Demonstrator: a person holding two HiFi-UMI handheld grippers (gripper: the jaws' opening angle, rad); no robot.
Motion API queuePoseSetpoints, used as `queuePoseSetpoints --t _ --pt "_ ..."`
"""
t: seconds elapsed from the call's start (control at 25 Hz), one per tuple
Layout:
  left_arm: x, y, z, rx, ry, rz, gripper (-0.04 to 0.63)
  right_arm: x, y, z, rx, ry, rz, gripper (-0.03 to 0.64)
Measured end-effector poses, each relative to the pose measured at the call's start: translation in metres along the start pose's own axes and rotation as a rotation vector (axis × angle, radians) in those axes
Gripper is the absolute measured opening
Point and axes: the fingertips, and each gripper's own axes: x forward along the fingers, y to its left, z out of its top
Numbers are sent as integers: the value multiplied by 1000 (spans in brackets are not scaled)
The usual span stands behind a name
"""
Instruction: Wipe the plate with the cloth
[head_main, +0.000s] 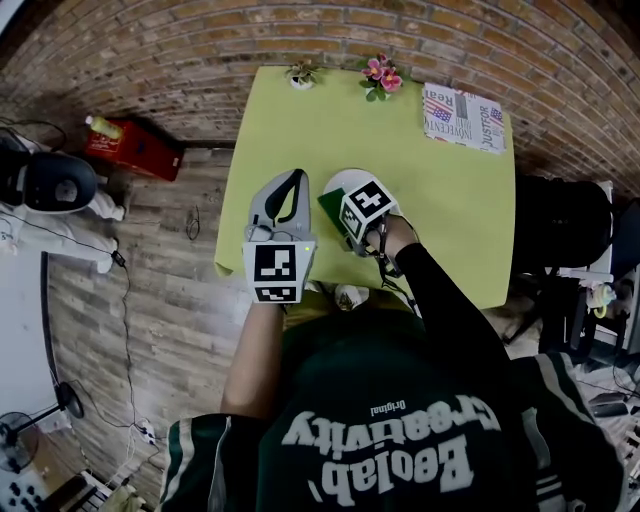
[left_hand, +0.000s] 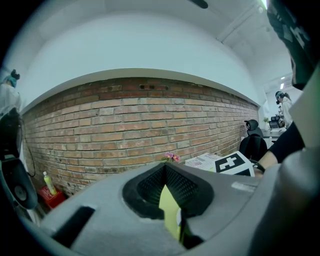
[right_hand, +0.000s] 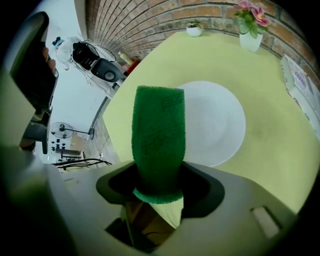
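So the wood floor (head_main: 150, 260) is running down the left, the left gripper (head_main: 296, 174) is hovering over the yellow-green table (head_main: 440, 190) pinched shut and empty, the right gripper (right_hand: 160, 170) is gripping the cloth (right_hand: 159, 130) with wide-set jaws by the plate (right_hand: 215, 120), and a newspaper (head_main: 463, 118) is lying far right near the brick wall (head_main: 200, 50).

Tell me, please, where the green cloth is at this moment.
In the right gripper view the cloth stands low and centre between the jaws of the right gripper, its far end over the left edge of the white plate.
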Motion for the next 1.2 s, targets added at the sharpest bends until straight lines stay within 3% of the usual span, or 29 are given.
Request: queuePoseSetpoints --t 0.24,0.52,1.2 --pt "-13 10 -3 -3 5 37 8 17 13 -7 -69 70 -25 274" --pt "-25 13 -8 -6 10 51 8 16 7 -11 -71 67 -71 276" --pt "-15 -21 -4 -7 -4 -24 8 -2 -35 -46 14 40 -162 278"
